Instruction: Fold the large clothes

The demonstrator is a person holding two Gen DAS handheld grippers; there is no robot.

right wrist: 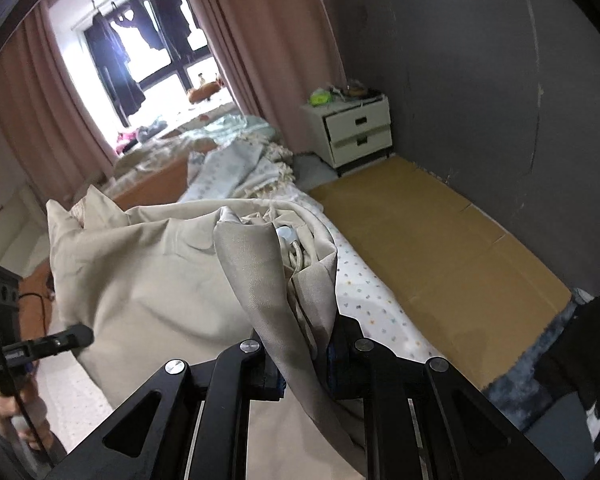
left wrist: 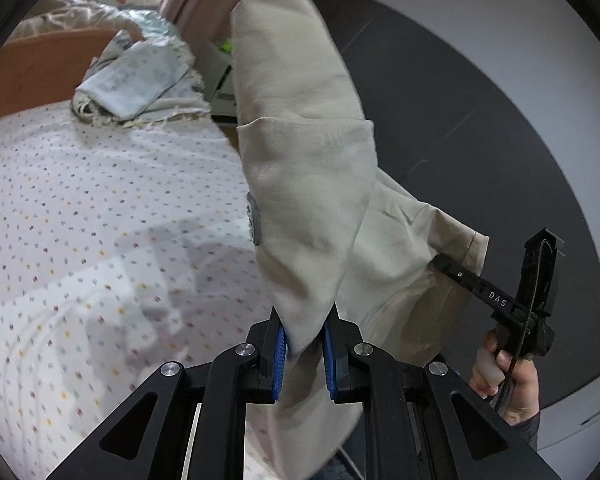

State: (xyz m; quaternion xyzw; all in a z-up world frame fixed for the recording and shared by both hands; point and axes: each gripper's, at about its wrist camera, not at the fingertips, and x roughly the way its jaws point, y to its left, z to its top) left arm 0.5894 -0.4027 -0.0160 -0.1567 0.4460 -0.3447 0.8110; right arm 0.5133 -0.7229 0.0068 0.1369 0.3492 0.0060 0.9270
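Garment [left wrist: 308, 184]: large beige piece, lifted off the bed [left wrist: 100, 220], hanging doubled over between both claws. Left claw [left wrist: 305, 354] pinches a bunched edge between its blue pads [left wrist: 281, 356]; right claw [right wrist: 306, 364] pinches another gathered edge with a drawstring and a round button or toggle showing just above it. Cloth is slack and rumpled, no crisp crease visible. Judgement: early stage. One rough fold at most; still to do are laying it flat on the dotted sheet, smoothing, and the remaining folds. Crumpled blanket [left wrist: 140, 80] lies further up the bed.
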